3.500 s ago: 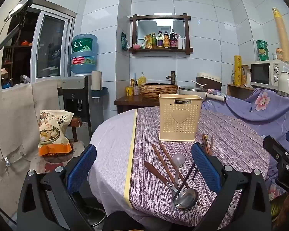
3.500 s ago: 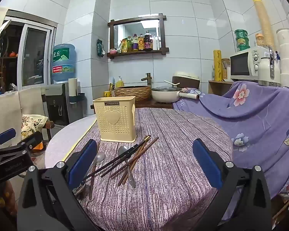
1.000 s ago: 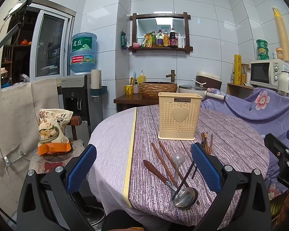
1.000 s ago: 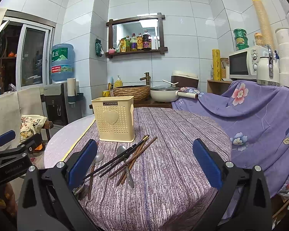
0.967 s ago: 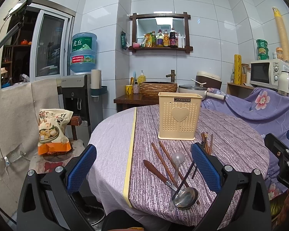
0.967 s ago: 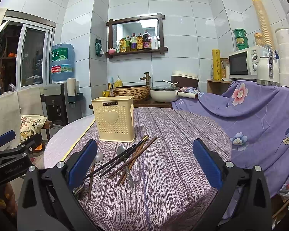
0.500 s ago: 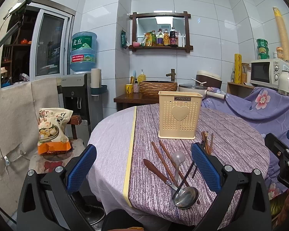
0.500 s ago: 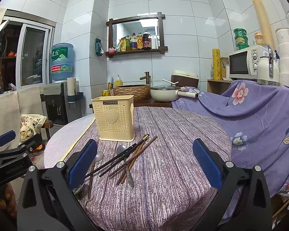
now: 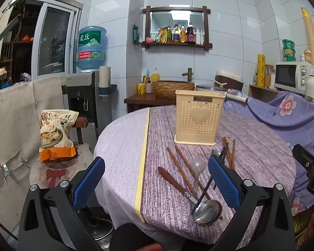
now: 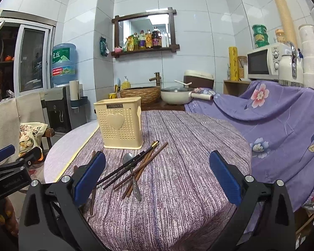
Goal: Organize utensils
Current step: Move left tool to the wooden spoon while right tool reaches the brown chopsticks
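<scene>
A cream perforated utensil holder (image 9: 198, 119) (image 10: 121, 123) with a heart stands upright on the round table. In front of it lie loose utensils: brown chopsticks (image 9: 179, 167) (image 10: 145, 165), black chopsticks (image 10: 127, 167), a steel ladle (image 9: 207, 210) with a wooden handle, a clear spoon (image 9: 197, 167) and a metal spoon (image 10: 130, 168). My left gripper (image 9: 156, 185) is open and empty above the table's near left edge. My right gripper (image 10: 156, 176) hovers open over the near side of the table, short of the pile.
A purple striped cloth (image 10: 178, 146) covers the table. A floral purple sheet (image 10: 282, 121) drapes furniture on the right. A snack bag (image 9: 55, 135) sits on a stool at left, beside a water dispenser (image 9: 88, 96). A side table with a basket basin (image 10: 142, 94) and a pan (image 10: 175, 97) stands behind.
Both grippers have risen very slightly; the view has barely shifted. Nothing on the table has moved, and both grippers stay open.
</scene>
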Available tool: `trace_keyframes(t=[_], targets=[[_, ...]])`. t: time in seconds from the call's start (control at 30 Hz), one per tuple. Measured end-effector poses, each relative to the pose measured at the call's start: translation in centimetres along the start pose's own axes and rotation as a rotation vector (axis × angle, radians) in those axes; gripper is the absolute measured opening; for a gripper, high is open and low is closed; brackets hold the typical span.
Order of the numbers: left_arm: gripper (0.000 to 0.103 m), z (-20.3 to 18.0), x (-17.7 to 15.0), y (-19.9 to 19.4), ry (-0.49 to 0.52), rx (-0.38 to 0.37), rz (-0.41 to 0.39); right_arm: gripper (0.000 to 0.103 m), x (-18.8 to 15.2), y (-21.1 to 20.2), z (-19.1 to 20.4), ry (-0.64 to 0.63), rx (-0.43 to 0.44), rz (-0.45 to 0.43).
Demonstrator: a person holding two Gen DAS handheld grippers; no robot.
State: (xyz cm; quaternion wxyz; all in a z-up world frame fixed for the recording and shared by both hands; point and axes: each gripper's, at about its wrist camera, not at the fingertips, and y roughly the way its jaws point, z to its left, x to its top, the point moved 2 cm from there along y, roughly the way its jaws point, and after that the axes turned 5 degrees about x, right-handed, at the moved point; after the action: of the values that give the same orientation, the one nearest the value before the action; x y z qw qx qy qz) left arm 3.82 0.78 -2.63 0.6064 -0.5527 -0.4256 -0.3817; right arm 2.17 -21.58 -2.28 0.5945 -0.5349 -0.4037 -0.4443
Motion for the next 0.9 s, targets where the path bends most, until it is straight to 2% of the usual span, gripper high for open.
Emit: trace_keyframes(t=[0.2,0.33,0.43,0.5,0.67,0.9], targets=[[0.097,1.0,-0.9,3.2,0.018,-0.001,0.123,0.098,-0.6,3.0,-0.7,-0.02,-0.007,0.101],[0.097,1.7,-0.6,4.9,0.034,0.0,0.158,0.098,-0.8,5.7,-1.8,0.007,0.002,0.184],[0.095,1.8,-0.2,6.3,0.034,-0.033,0.198,0.097,-0.8,7.9,-2.5,0.02,0.024,0.254],[0.092,1.6,0.0,7.5,0.041,-0.052,0.234,0.095,-0.7,9.0,-2.9,0.04,0.046,0.291],[0.072,0.6,0.2,10.1,0.049,-0.121,0.333,0.082,-0.1,12.4,-3.9,0.085,0.074,0.379],[0.048,-0.7,-0.4,13.0,0.033,-0.193,0.468,0.057,0.9,18.6,-4.5,0.162,0.152,0.514]])
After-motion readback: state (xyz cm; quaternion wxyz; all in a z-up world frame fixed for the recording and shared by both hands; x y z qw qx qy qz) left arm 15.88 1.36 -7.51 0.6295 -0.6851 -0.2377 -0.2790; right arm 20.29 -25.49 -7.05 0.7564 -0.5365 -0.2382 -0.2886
